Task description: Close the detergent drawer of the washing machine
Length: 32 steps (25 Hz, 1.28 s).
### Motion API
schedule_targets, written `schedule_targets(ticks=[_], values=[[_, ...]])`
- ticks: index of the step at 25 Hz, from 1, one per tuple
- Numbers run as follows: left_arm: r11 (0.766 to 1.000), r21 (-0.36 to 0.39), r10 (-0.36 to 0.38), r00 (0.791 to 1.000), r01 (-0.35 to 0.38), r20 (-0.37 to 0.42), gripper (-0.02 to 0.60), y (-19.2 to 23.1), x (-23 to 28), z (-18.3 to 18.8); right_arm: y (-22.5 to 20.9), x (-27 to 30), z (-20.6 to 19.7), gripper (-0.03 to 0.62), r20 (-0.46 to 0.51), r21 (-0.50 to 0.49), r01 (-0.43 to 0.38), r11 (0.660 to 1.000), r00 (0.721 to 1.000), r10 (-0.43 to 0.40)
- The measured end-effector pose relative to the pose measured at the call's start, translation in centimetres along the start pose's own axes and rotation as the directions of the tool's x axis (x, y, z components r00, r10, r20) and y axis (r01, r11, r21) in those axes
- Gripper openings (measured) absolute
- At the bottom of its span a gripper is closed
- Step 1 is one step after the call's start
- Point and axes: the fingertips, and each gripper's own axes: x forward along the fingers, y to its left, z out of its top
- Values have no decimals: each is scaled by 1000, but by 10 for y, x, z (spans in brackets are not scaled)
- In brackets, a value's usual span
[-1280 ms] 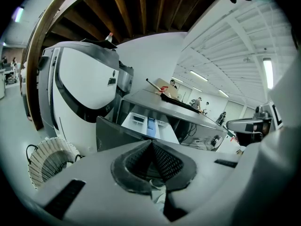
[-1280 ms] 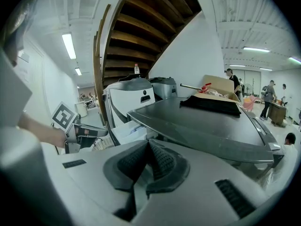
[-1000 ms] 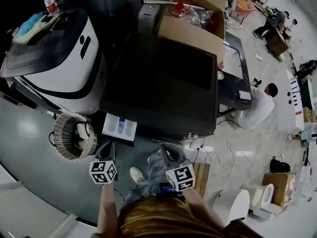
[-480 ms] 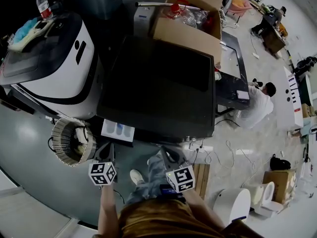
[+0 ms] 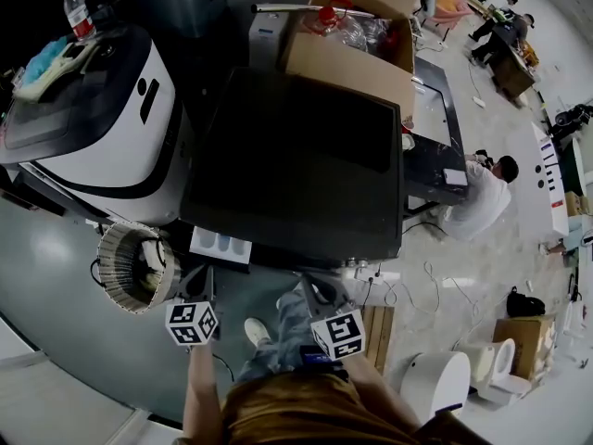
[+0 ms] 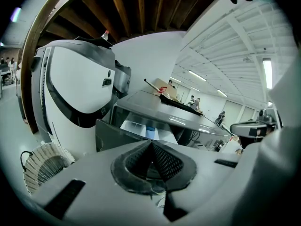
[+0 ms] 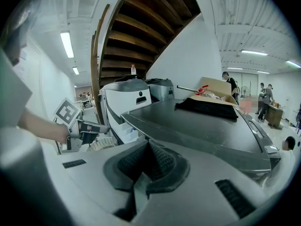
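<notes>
The dark washing machine (image 5: 296, 165) fills the middle of the head view. Its white detergent drawer (image 5: 220, 245) sticks out a short way at the front left corner. My left gripper (image 5: 197, 276) is shut and empty, with its tip just in front of the drawer's front edge; I cannot tell if they touch. In the left gripper view the drawer (image 6: 148, 128) shows white and blue compartments straight ahead of the left gripper (image 6: 151, 144). My right gripper (image 5: 313, 284) is also shut and empty, before the machine's front middle. In the right gripper view the right gripper (image 7: 148, 145) sits below the drawer (image 7: 123, 130).
A white rounded machine (image 5: 102, 109) stands to the left, with a bottle (image 5: 79, 12) on top. A round woven basket (image 5: 134, 258) sits on the floor beside the drawer. An open cardboard box (image 5: 357, 35) stands behind the washer. Cables and a wooden pallet (image 5: 375, 327) lie at the right.
The detergent drawer has slid further into the washing machine and sticks out less. Both grippers stay shut at about the same place in the view.
</notes>
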Motion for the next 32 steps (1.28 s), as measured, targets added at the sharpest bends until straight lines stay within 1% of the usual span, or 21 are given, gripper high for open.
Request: schedule_targets(ticks=[13,23,32], values=[[1000,1,-3,1000,3,4,23,0,14,10,-11,0,-8,12,-28,6,16,1000,999,-16],[1000,-1,7,1000,-7,17,25,1,24,17,-21,0,-6,12,-22,13,24,1000,999,-23],[1000,-8,18,1000,-18,26,25,1,37,25,-29,1,-7,12,-44,19,9,1000,999,-8]])
